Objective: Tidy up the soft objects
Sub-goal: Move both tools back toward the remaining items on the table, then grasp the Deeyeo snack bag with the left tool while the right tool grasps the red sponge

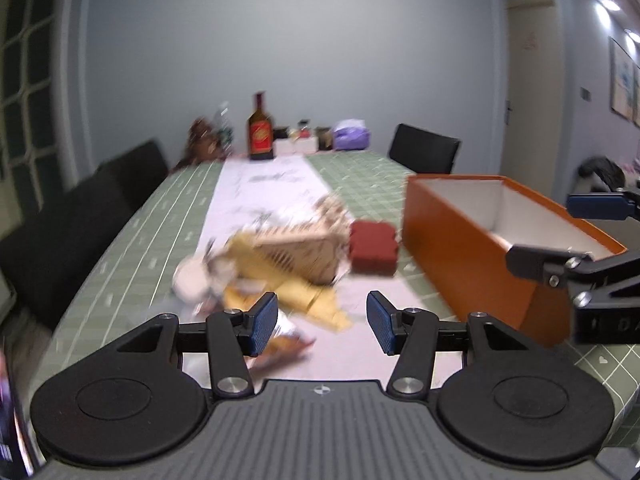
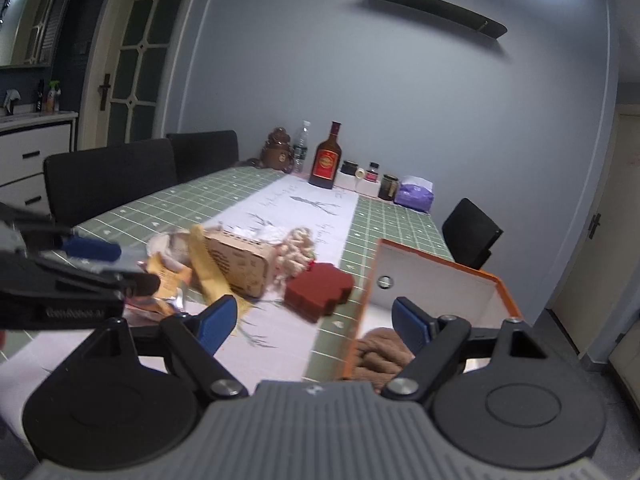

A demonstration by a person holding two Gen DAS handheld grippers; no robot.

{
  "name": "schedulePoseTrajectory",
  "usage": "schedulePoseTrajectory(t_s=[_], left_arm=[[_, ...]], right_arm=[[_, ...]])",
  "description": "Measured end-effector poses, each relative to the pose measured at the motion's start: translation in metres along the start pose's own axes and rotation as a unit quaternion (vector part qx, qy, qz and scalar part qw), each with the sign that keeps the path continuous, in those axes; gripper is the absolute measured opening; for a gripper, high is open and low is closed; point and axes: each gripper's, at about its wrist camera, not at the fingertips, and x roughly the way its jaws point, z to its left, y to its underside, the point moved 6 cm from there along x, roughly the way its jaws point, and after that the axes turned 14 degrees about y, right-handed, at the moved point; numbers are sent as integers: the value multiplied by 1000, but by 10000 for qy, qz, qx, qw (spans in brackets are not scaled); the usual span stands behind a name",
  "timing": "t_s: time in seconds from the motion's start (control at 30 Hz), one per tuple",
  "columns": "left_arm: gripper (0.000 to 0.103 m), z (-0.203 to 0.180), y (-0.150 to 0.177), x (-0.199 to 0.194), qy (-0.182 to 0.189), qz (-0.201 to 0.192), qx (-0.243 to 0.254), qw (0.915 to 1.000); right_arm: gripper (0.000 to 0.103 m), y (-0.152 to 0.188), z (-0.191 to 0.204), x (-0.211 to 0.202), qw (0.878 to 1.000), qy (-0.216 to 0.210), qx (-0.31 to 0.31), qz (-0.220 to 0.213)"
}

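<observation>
A pile of soft things lies on the white runner: a tan tissue pack, a yellow cloth, a cream knitted piece and a snack wrapper. A dark red sponge block lies beside them. An orange box stands to the right with a brown knitted item inside. My left gripper is open and empty just before the pile. My right gripper is open and empty over the box's near left wall.
A brown bottle, jars, a purple tissue pack and a brown jug stand at the table's far end. Black chairs line the left side; another chair is at the far right.
</observation>
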Motion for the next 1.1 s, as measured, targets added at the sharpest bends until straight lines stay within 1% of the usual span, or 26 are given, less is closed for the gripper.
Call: schedulePoseTrajectory(t_s=[0.07,0.2,0.33,0.4,0.5,0.57,0.6,0.63,0.67,0.73,0.87,1.0,1.1], left_arm=[[61,13,11,-5,-107,7,-266,9996],[61,35,28,-12,-210,85,-600,9979],[61,50,38,-15,-350,183,-593,9975],[61,56,40,-15,-350,211,-667,9969],[61,64,38,-10,-279,252,-769,9963],[61,66,33,-7,-207,230,-833,9960],[62,68,30,-4,-177,203,-865,9959],[65,69,26,-1,-148,186,-900,9957],[70,70,20,5,-125,181,-946,9953],[72,70,12,17,-85,223,-961,9951],[73,73,4,56,-232,649,-877,9938],[73,81,4,84,-355,899,-1161,9885],[73,87,7,99,-463,1086,-1344,9839]], right_arm=[[83,2,14,-2,9999,-96,104,-37],[83,11,39,6,9995,-267,164,30],[83,23,61,16,9986,-435,191,217],[83,28,69,25,9977,-510,227,373],[83,34,77,39,9971,-488,215,543],[82,36,80,46,9974,-447,98,561],[79,37,81,50,9978,-397,29,534],[74,36,82,55,9981,-353,-34,509],[72,35,83,60,9983,-300,-98,480],[72,34,84,71,9984,-240,-175,471],[71,30,85,93,9982,-76,-290,527],[70,30,90,116,9976,29,-370,586],[70,30,96,131,9971,141,-393,641]])
